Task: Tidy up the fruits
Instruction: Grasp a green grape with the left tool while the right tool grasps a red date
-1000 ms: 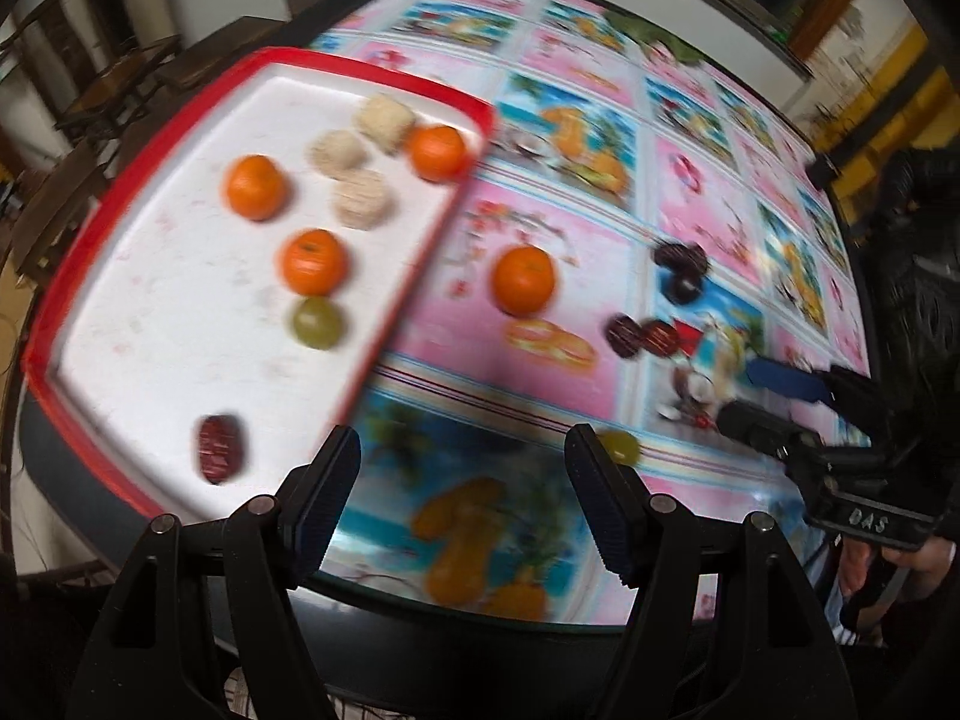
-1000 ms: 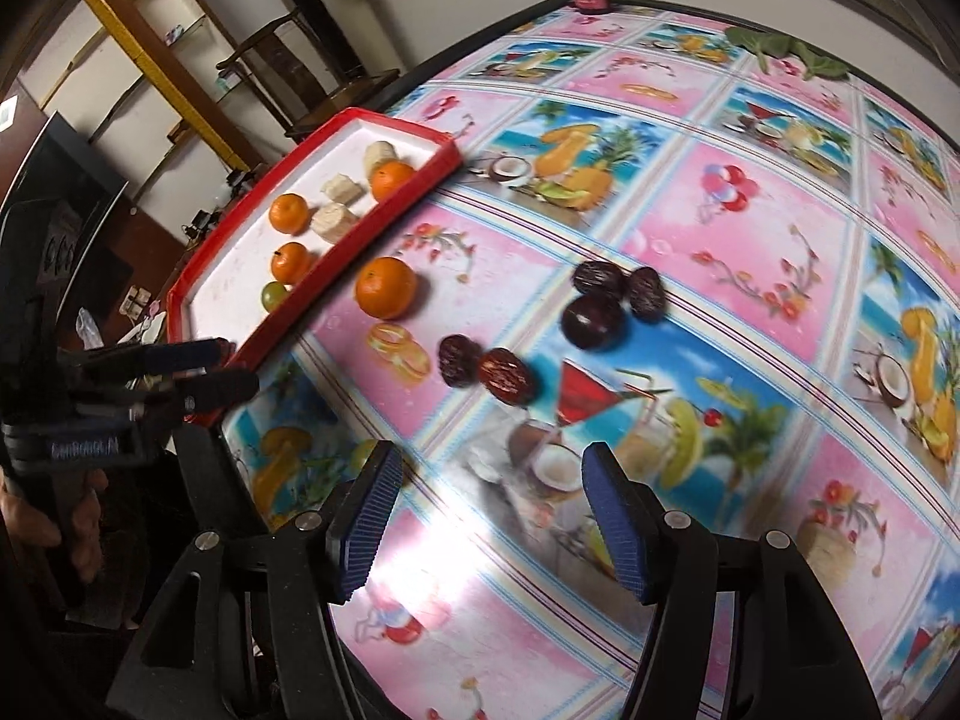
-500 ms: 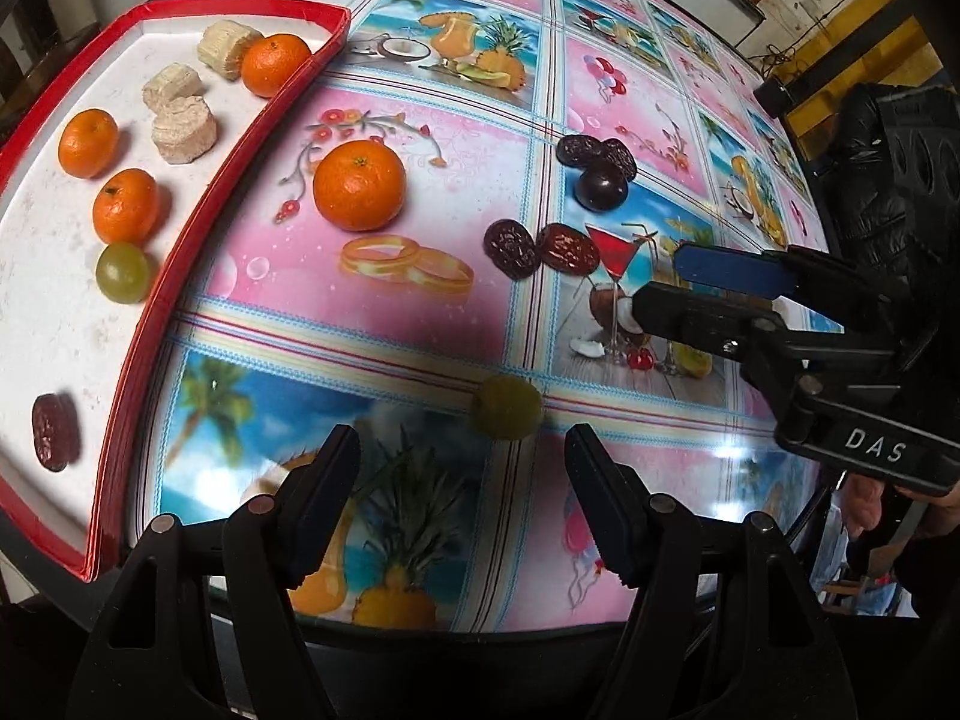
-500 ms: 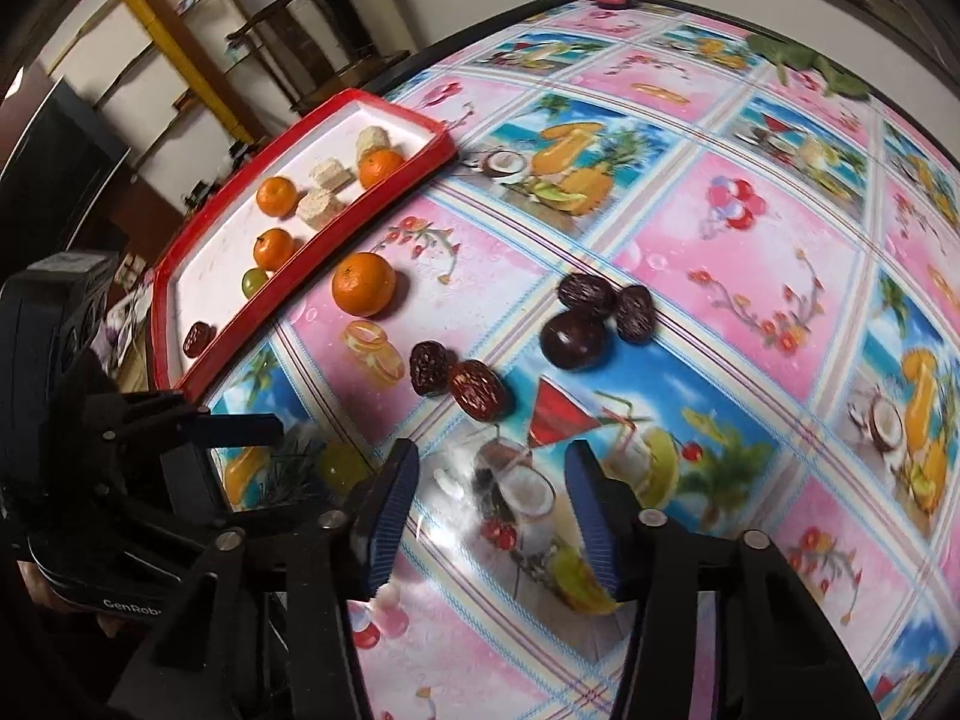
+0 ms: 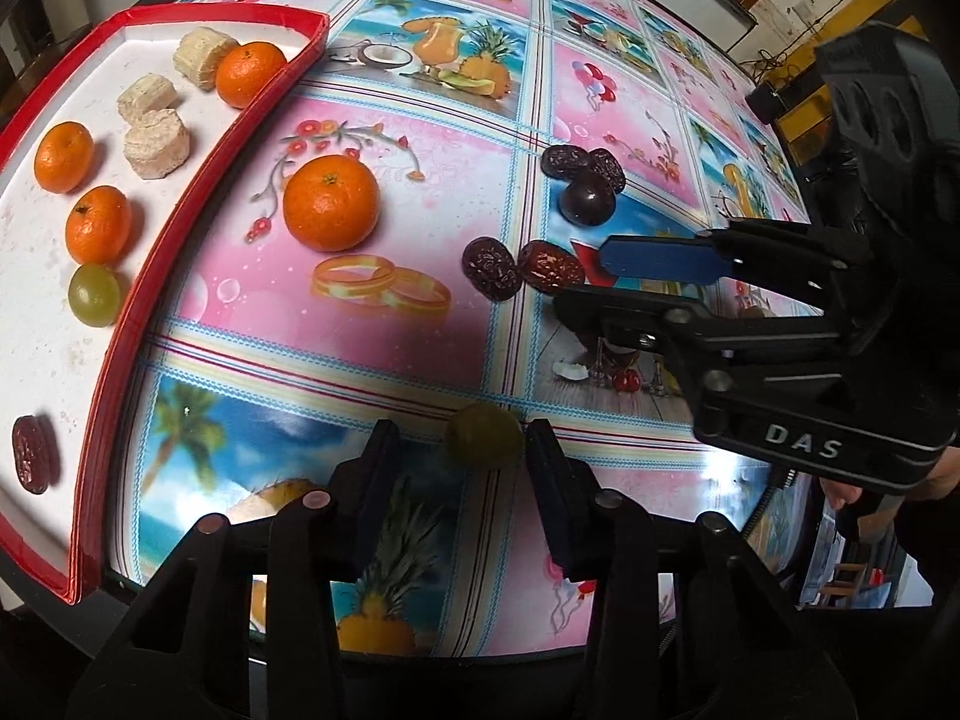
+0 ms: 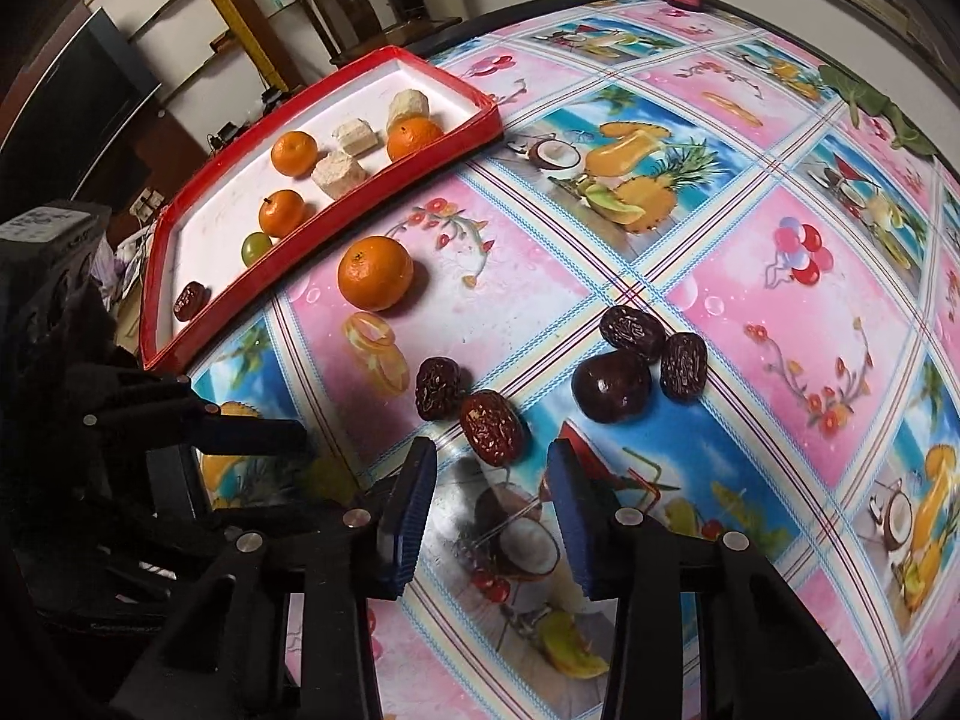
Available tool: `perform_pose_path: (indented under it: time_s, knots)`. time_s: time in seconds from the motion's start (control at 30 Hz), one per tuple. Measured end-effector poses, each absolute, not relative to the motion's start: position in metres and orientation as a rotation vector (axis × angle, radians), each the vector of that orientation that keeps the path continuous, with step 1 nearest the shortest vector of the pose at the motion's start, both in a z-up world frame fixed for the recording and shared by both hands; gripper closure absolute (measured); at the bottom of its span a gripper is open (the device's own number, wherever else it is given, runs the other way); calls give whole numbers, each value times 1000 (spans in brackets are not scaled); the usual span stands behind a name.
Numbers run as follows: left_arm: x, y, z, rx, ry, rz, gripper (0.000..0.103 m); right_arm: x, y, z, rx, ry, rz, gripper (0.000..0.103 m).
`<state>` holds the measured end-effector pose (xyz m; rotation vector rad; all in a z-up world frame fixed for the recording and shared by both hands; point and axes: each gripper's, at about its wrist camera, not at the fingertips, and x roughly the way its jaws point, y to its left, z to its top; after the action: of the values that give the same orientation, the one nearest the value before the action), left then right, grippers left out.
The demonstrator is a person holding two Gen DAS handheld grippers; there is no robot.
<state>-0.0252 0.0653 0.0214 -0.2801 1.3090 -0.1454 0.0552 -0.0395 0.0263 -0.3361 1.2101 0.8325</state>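
Closer now, the left gripper (image 5: 459, 450) has advanced on the grape (image 5: 483, 435), jaws parted around it, not clamped. Right gripper (image 6: 489, 480) has neared a date (image 6: 492, 420), jaws spread, holding nothing.

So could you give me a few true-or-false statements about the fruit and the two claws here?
1. A green grape sits between the open left claw's fingers. True.
2. The red-rimmed white tray holds four oranges. False: three; a fourth, larger orange lies on the patterned tablecloth.
3. The right claw grips a wrinkled reddish date. False: it is open, the date just ahead.
4. A second green grape lies in the tray. True.
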Motion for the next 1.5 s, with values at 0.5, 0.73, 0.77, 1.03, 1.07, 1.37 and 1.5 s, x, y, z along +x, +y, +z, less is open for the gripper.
perform_pose_path:
  time_s: [0.5,0.73,0.77,1.03,1.07,1.37,1.5]
  knots:
    - [-25,63,20,-301,1307,-167,79,60,-19,16,-416,1179,874,80]
    - [-32,79,20,-335,1295,-131,79,56,-25,25,-367,1168,865,80]
    - [-33,81,20,-338,1293,-127,79,56,-25,26,-358,1167,865,80]
    - [-35,98,30,-391,1260,-94,79,49,-21,39,-315,1148,882,80]
    - [-36,101,33,-396,1250,-87,79,47,-20,41,-313,1146,885,80]
    - [-41,121,45,-423,1207,-53,79,37,-11,55,-300,1116,904,80]
    - [-43,126,48,-421,1200,-44,79,35,-8,58,-288,1111,908,80]
